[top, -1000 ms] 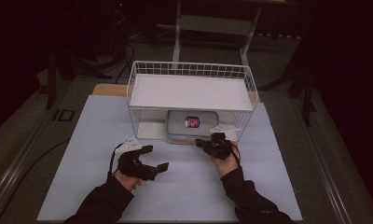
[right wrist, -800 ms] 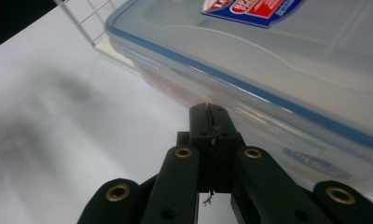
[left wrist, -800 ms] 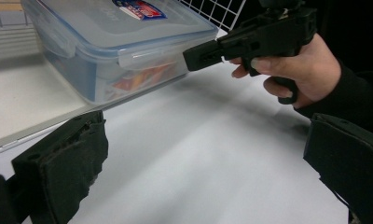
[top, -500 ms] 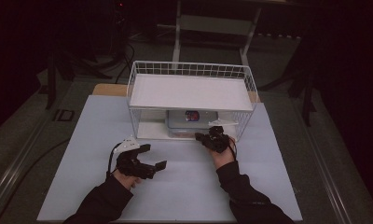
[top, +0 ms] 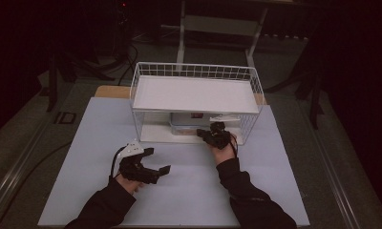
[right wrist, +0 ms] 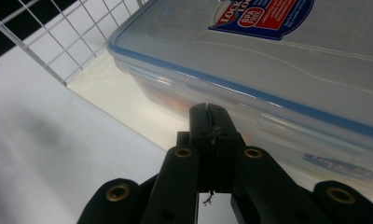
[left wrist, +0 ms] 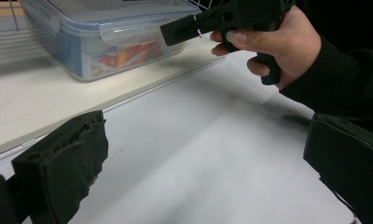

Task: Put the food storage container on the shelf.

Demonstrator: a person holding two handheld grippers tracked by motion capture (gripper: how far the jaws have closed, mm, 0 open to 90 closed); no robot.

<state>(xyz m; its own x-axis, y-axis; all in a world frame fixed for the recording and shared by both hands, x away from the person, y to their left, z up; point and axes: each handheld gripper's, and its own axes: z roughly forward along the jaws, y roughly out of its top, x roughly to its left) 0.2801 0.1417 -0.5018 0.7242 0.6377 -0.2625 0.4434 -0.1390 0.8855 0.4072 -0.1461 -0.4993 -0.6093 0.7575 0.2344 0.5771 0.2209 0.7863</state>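
The clear plastic container (right wrist: pixel 287 70) with the blue-rimmed lid is sitting on the bottom level of the white wire rack (top: pixel 195 71), under its white shelf (top: pixel 194 93), toward the right half of the opening. A red and blue label (right wrist: pixel 264 14) is showing on its lid, and something colourful is showing through its side wall in the left gripper view (left wrist: pixel 124 51).

I am holding my right gripper (right wrist: pixel 208 114) at the container's front side, its two jaws pressed flat together with nothing between them, the tips just at the container's wall; I cannot tell whether they are touching it. From above, this gripper (top: pixel 206 134) is sitting at the rack's front edge, my right hand (top: pixel 222 151) behind it on the table side.

I am resting my left gripper (top: pixel 156 160) well apart from the rack, low over the white table (top: pixel 84 143), its jaws spread wide and gripping nothing. In its own view the two black pads (left wrist: pixel 63 163) are standing far apart, with my right hand (left wrist: pixel 273 44) and its gripper ahead beside the container.
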